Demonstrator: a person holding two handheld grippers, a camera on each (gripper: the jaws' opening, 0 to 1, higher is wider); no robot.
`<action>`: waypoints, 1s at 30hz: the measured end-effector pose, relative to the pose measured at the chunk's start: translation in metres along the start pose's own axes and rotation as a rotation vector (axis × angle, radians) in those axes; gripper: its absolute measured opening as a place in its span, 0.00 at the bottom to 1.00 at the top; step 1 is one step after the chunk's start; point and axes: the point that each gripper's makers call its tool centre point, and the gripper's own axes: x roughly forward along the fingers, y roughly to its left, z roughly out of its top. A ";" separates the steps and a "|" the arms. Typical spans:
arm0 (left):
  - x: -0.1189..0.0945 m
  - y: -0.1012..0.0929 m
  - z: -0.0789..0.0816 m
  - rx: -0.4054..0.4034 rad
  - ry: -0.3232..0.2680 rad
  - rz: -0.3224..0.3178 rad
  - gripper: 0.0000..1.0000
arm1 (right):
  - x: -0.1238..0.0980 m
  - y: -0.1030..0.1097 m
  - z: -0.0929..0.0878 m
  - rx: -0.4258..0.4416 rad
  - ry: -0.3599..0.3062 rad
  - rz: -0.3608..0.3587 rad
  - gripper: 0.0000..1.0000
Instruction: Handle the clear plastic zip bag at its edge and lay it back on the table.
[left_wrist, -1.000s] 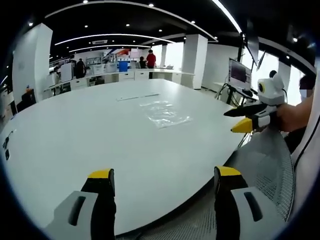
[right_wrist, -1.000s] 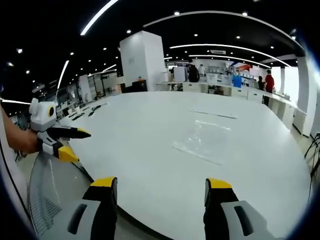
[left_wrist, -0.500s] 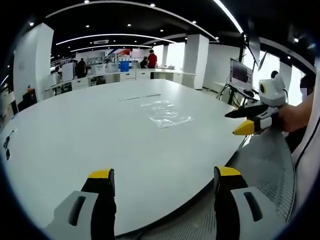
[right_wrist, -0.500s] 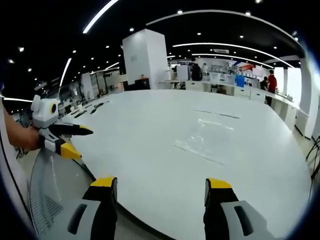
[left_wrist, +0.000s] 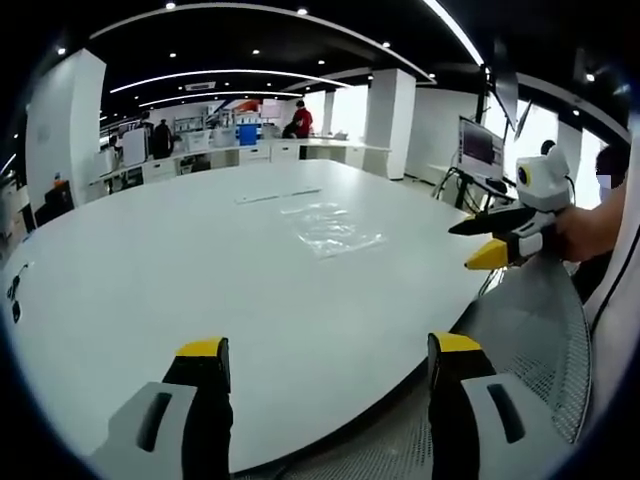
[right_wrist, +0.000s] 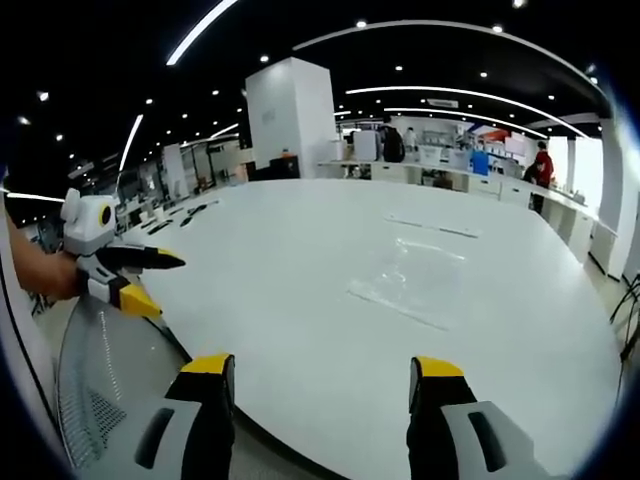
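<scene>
A clear plastic zip bag (left_wrist: 330, 228) (right_wrist: 405, 283) lies flat near the middle of the big white table (left_wrist: 180, 270) (right_wrist: 300, 250). My left gripper (left_wrist: 325, 352) hovers open over the table's near edge, far short of the bag. In the right gripper view it shows again at the left (right_wrist: 140, 282), held in a hand, jaws apart. My right gripper (right_wrist: 322, 366) is open at the near edge too, nothing between its jaws. The left gripper view catches it at the right (left_wrist: 480, 240), also in a hand.
A mesh chair back (left_wrist: 530, 340) (right_wrist: 90, 380) sits between the two grippers at the table's edge. A thin strip (left_wrist: 275, 194) (right_wrist: 432, 228) lies beyond the bag. A monitor (left_wrist: 478, 148) stands right of the table. Desks and people (left_wrist: 302, 120) are far behind.
Both views swayed slightly and came back. The bag has not moved, and both grippers stay open. The person in red in the background shifted a little.
</scene>
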 end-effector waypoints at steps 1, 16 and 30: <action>0.000 0.000 0.000 -0.001 -0.001 0.001 0.79 | 0.000 -0.001 0.000 -0.001 0.000 0.000 0.70; -0.001 0.005 0.001 -0.007 -0.014 0.007 0.79 | 0.000 -0.002 -0.001 0.003 0.005 0.006 0.70; -0.001 0.003 0.001 -0.009 -0.014 -0.003 0.79 | -0.001 -0.001 -0.001 -0.001 0.018 0.015 0.70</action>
